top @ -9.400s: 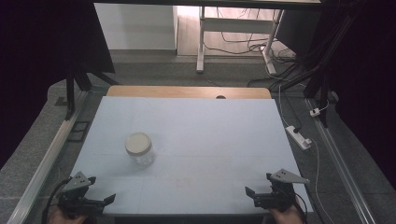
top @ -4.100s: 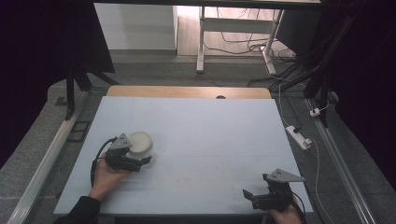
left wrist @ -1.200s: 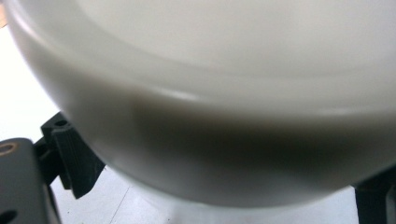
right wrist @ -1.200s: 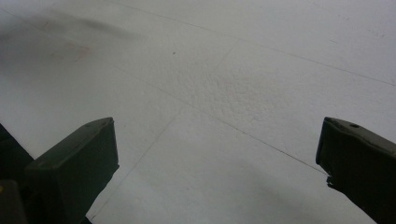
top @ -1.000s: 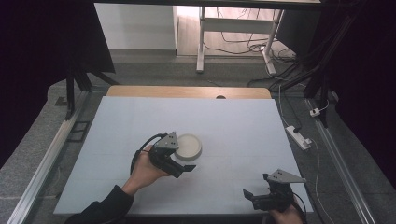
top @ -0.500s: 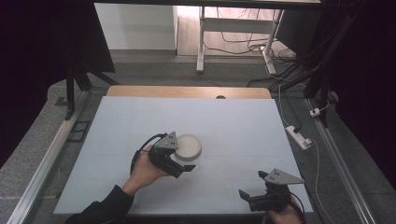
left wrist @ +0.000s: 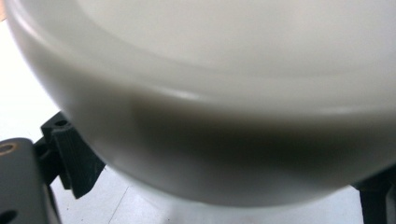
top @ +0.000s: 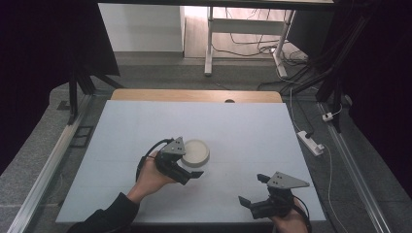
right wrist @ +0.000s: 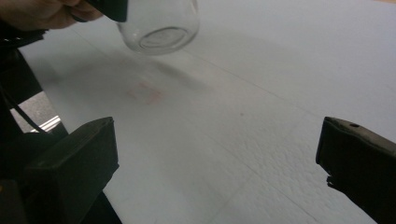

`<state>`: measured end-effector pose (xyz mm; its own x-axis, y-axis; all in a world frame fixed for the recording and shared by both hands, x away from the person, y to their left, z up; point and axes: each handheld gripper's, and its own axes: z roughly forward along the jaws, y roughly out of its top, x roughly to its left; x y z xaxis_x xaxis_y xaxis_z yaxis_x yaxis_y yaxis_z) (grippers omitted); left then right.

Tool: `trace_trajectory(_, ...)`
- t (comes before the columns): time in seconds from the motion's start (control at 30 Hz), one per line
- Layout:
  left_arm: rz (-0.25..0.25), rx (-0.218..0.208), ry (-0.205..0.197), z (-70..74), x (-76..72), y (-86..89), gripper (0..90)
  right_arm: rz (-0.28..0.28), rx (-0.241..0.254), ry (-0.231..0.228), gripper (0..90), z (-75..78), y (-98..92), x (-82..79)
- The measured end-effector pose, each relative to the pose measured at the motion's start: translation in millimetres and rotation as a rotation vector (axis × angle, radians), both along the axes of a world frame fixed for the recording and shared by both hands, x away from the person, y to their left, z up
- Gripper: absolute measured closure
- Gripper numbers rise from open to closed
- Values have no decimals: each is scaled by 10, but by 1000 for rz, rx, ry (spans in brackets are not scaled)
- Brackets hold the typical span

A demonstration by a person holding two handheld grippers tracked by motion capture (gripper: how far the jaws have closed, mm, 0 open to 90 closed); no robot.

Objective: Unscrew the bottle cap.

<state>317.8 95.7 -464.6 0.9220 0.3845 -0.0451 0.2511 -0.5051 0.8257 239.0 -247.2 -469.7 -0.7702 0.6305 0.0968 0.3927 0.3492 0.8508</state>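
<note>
A clear glass jar with a cream lid (top: 195, 151) is near the middle of the pale blue table (top: 243, 126). My left gripper (top: 193, 166) is shut on the jar just below the lid. In the left gripper view the lid (left wrist: 210, 70) looms very close, with a black jaw at each lower corner. In the right gripper view the jar's glass base (right wrist: 159, 23) hangs slightly above the table, next to the person's hand (right wrist: 42, 11). My right gripper (top: 252, 190) is by the front right edge, open with nothing between its jaws (right wrist: 215, 163).
A faint pink stain (right wrist: 144, 93) marks the table under the jar. A wooden strip (top: 194, 95) runs along the far edge. On the floor to the right lies a white power strip (top: 311, 142).
My left gripper took hold of the jar at the table's left and carried it to the middle, where it has stayed for the last second. My right gripper has edged forward and leftward.
</note>
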Motion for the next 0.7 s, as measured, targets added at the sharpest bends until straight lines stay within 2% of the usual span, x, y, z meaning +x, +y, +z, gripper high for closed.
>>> trace_trajectory(0.3,0,-4,1,3,0,2,73,51,52,-1,0,105,157,68)
trace_trajectory(0.5,1,-2,-2,3,-4,-1,73,95,46,-9,0,189,327,110)
trace_trajectory(0.63,0,1,-7,4,-9,-5,73,124,11,-7,0,209,422,130)
trace_trajectory(0.7,1,7,-11,1,-10,-8,73,130,11,-5,0,214,457,143)
